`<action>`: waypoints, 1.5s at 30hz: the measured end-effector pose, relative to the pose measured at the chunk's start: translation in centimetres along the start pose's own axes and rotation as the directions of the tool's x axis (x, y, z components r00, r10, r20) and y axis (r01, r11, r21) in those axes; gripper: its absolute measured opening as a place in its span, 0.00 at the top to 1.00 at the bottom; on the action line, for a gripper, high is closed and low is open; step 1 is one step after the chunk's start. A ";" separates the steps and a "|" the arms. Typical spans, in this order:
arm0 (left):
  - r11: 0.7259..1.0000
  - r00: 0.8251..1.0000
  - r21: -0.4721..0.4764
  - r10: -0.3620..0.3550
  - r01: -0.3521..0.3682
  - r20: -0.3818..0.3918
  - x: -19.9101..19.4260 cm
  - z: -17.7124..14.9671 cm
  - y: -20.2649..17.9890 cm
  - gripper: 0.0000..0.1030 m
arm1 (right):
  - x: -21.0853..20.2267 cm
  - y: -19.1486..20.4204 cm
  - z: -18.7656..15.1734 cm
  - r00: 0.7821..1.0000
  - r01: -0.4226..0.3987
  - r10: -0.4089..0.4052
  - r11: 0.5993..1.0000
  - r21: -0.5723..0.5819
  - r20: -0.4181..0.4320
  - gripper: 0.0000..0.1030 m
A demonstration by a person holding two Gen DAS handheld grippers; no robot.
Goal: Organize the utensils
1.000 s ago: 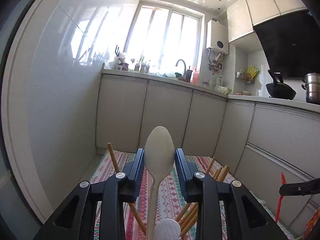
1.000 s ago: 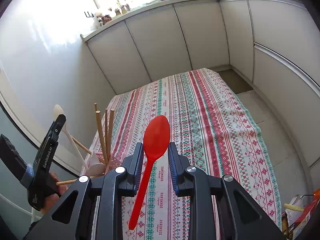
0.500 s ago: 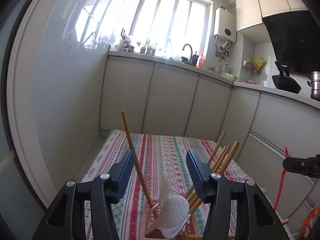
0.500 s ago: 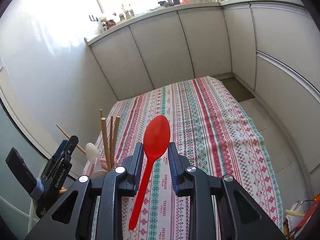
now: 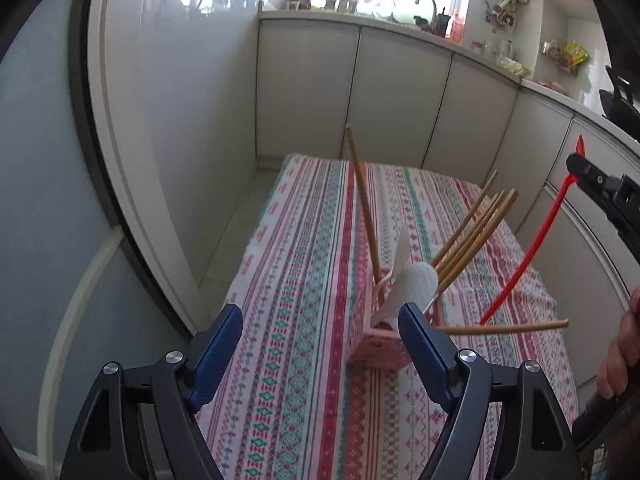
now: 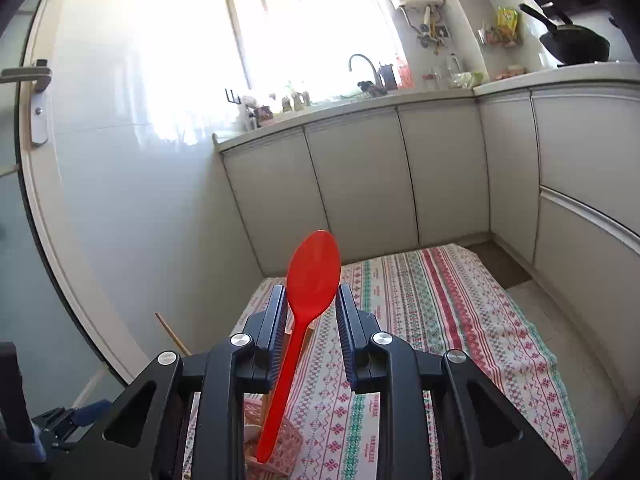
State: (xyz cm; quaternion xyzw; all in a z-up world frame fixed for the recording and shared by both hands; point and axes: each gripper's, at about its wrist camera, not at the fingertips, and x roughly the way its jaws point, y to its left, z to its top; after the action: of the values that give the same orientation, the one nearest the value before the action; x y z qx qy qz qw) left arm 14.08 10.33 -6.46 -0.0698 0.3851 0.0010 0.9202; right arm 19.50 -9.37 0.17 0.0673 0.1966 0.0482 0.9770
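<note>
A pink utensil holder (image 5: 378, 350) stands on the patterned tablecloth (image 5: 304, 280). It holds several wooden chopsticks (image 5: 468, 236) and a white spoon (image 5: 408, 284). My left gripper (image 5: 320, 344) is open and empty, just in front of the holder. My right gripper (image 6: 310, 312) is shut on a red spoon (image 6: 310, 280), bowl up. The spoon's handle tip hangs just above the holder (image 6: 276, 446). The red spoon (image 5: 532, 248) and right gripper (image 5: 600, 184) also show at the right of the left wrist view.
Grey kitchen cabinets (image 6: 360, 184) run along the far and right sides under a counter with a sink tap (image 6: 362, 64). A white wall and door frame (image 5: 120, 160) stand close on the left. A black wok (image 6: 576, 42) sits on the right counter.
My left gripper let go of the white spoon into the holder, opened wide and drew back. My right gripper carried the red spoon over to above the holder.
</note>
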 end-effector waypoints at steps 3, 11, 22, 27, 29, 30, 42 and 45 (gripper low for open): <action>1.000 0.997 -0.022 -0.019 0.017 -0.076 1.2 -0.4 0.3 0.21 | 0.9 1.4 -0.4 1.000 -0.014 0.015 0.999 -0.031 0.018 0.75; 0.999 0.994 -0.038 -0.039 0.035 -0.100 1.4 -0.5 0.5 0.21 | 3.0 2.9 -2.5 0.999 0.030 -0.028 0.998 -0.049 0.029 0.74; 0.998 0.993 -0.041 -0.047 0.042 -0.109 1.1 -0.1 0.5 0.20 | 4.6 2.5 -4.8 0.994 -0.074 0.075 0.997 0.025 -0.077 0.43; 0.999 0.993 -0.034 -0.026 0.022 -0.118 0.6 -0.1 -0.1 0.19 | 2.8 0.5 -3.1 0.990 -0.082 0.093 0.991 0.101 -0.104 0.41; 1.000 0.993 -0.016 -0.005 0.004 -0.117 -0.2 -0.1 -0.8 0.16 | 1.8 -0.3 -2.3 0.987 -0.075 0.091 0.990 0.118 -0.134 0.40; 1.000 0.993 -0.007 0.003 -0.004 -0.115 -0.7 -0.2 -1.1 0.15 | 1.1 -0.8 -1.8 0.985 -0.063 0.081 0.991 0.119 -0.152 0.38; 0.991 0.994 0.110 0.087 -0.079 -0.064 -11.2 -4.2 -6.3 0.00 | -12.3 -2.5 -0.3 0.920 0.116 -0.126 0.992 -0.050 -0.370 0.00; 0.990 0.996 0.111 0.090 -0.087 -0.028 -14.2 -4.8 -7.3 0.00 | -15.6 -2.2 -0.6 0.900 0.135 -0.166 0.985 -0.102 -0.403 0.00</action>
State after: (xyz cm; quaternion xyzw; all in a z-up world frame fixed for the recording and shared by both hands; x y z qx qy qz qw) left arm 1.06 3.27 1.21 -0.0018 0.4022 0.0195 0.9153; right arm 5.10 -13.33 5.15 0.0052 0.3996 -0.0073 0.9166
